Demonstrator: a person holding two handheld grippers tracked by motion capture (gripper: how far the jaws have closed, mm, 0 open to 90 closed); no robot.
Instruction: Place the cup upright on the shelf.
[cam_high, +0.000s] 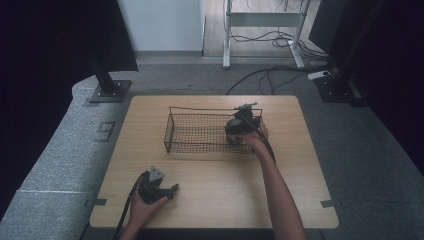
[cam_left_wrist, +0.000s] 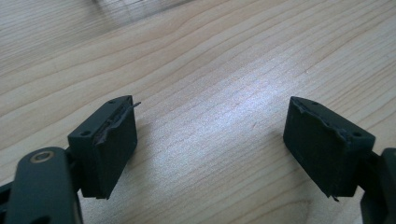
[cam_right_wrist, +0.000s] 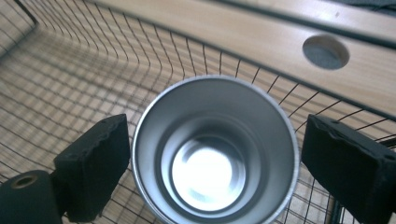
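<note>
Nearest the person, the left gripper (cam_high: 167, 190) lies low over the table (cam_high: 215, 175) at its near left, held in the left hand (cam_high: 145, 207). In the left gripper view its jaws stand spread wide over bare wood grain, with nothing between them. It seems parked there to keep out of the way while the other hand works.

Farther out, the right forearm (cam_high: 277, 187) reaches up the table to the wire basket (cam_high: 200, 131), which sits in the middle of the far half. The right gripper (cam_high: 239, 129) is at the basket's right end, lowered inside it.

In the right gripper view a metal cup (cam_right_wrist: 215, 151) stands upright on the basket's mesh floor, mouth up, close to the side wall. The jaws are spread on either side of its rim. The left one is close against the rim, though I cannot tell if it touches, and the right one stands a little apart. So the cup is straddled, not pinched. Whether it is about to be gripped or has just been let go cannot be told.

Beyond the basket wall, the table has a round hole (cam_right_wrist: 325, 52) near its edge.
</note>
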